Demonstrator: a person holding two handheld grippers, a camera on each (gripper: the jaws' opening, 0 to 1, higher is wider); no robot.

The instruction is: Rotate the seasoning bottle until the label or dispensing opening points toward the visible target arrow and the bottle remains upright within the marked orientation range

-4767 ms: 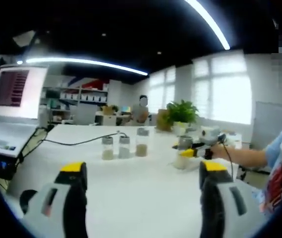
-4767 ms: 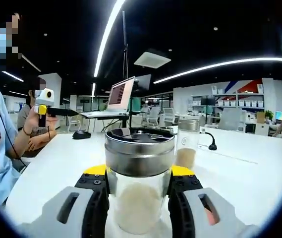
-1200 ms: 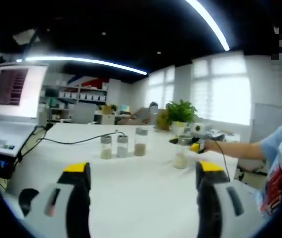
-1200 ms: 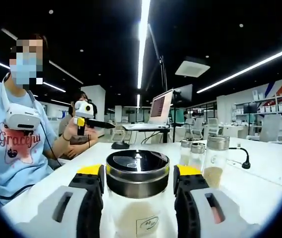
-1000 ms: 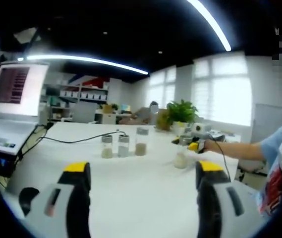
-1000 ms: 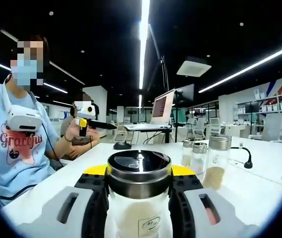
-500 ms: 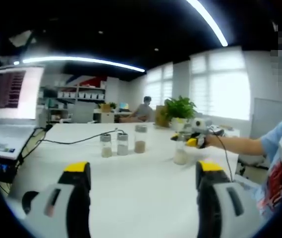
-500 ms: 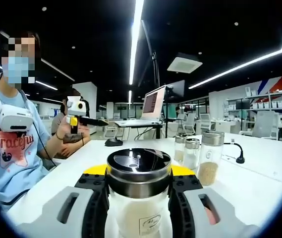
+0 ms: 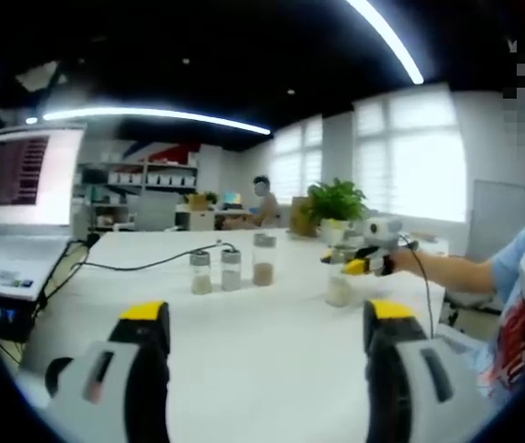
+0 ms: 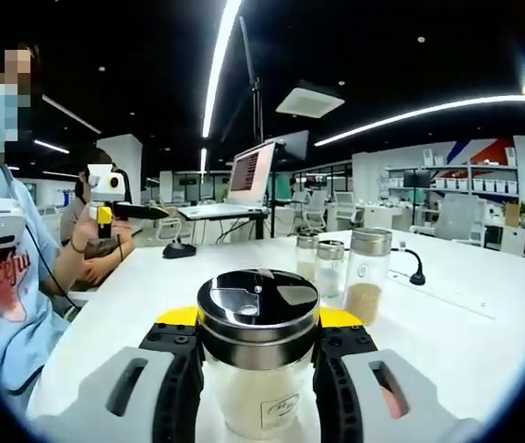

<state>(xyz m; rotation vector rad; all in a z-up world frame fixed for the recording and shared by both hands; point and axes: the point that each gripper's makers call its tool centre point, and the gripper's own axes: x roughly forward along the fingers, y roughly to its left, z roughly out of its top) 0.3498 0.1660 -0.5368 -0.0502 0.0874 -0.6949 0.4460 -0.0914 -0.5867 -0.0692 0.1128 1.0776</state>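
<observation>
Place: open-plan office
Signs: long white table (image 9: 244, 323), laptop (image 9: 17, 212), shelves of files (image 9: 142, 180), strip ceiling lights (image 10: 220, 55)

The bottle (image 10: 258, 369) is clear glass with a shiny dark metal lid, pale grains inside and a small white label. The jaws are grey, tipped yellow. The desk (image 10: 483, 332) is white.

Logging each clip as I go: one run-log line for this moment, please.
right gripper: shut on seasoning bottle, upright on table | left gripper: open, empty | three jars beyond
</observation>
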